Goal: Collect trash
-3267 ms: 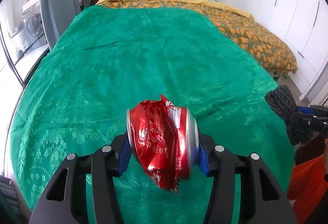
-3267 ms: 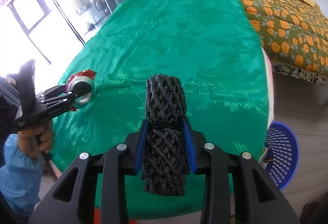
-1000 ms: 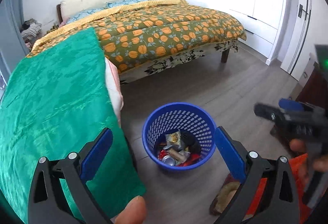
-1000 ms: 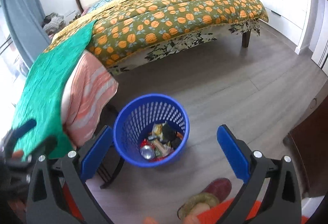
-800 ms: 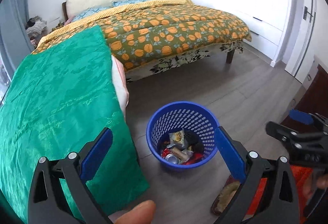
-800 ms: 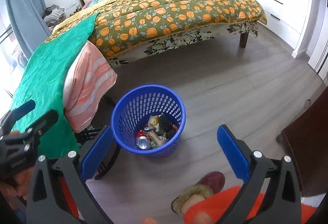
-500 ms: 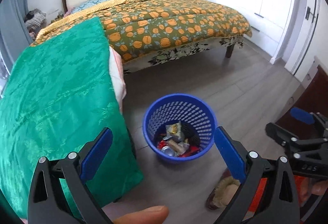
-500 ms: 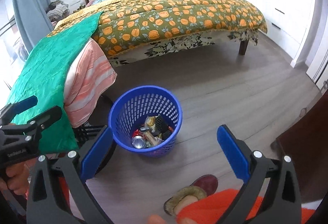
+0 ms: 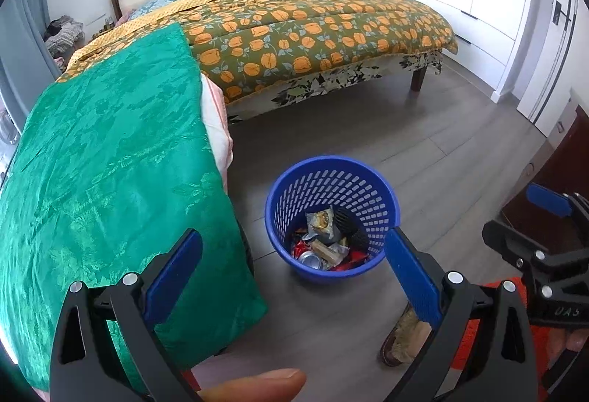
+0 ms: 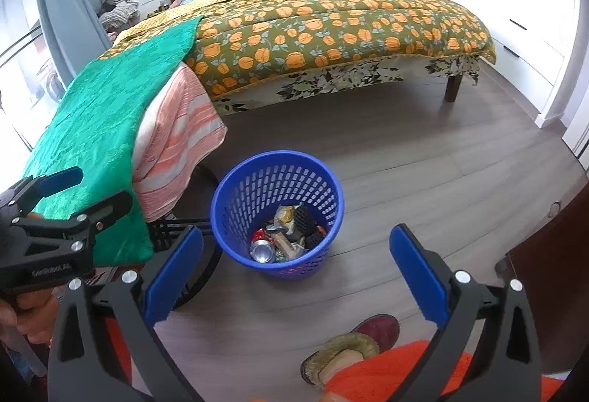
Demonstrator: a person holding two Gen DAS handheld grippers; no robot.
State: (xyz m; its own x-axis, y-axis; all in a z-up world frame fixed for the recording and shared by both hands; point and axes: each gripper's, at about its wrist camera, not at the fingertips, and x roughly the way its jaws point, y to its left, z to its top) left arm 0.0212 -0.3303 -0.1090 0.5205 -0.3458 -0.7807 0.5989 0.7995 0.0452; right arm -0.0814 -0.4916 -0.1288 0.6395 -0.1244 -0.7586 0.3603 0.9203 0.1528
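Grippers left (image 9: 292, 271) and right (image 10: 294, 267) both spread empty above one blue basket (image 10: 235, 181).

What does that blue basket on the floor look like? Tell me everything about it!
The blue basket is round plastic, its walls full of small slots and its rim solid. It stands upright on the grey wood floor, beside the table's green cloth. Inside lie a crushed red can, shiny wrappers and black netting. Nothing grips it.
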